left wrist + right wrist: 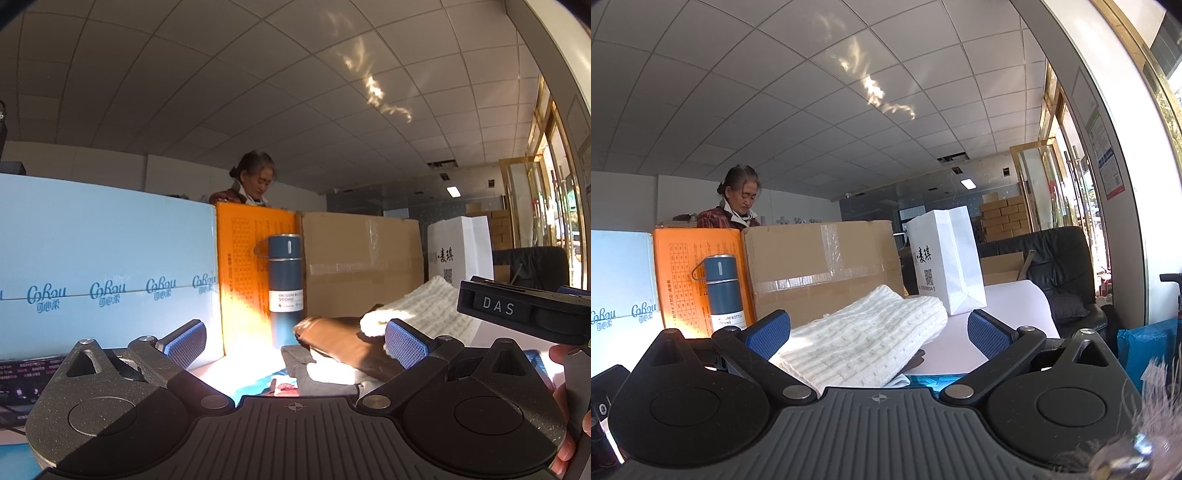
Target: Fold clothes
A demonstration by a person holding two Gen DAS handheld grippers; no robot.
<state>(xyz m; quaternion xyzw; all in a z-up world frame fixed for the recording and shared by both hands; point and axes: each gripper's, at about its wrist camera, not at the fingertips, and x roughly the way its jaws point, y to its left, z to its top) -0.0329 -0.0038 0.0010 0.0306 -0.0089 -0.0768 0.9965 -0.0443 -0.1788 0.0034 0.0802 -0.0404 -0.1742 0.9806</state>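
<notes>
A folded white knit sweater [864, 343] lies on top of a stack of clothes on the table; it also shows in the left wrist view [424, 310]. Under it lie a folded brown garment [340, 343] and a grey one [317, 369]. My left gripper [295, 345] is open and empty, just in front of the stack. My right gripper [879, 332] is open and empty, with the white sweater lying between and beyond its fingers. The right gripper's body [524, 314] shows at the right of the left wrist view.
A blue vacuum bottle [285, 288] stands behind the stack, against an orange box [243, 273]. A light blue box [103, 273], a cardboard box [820, 266] and a white paper bag [945, 258] line the table's back. A woman [738, 203] sits behind them. A black chair [1063, 269] is at right.
</notes>
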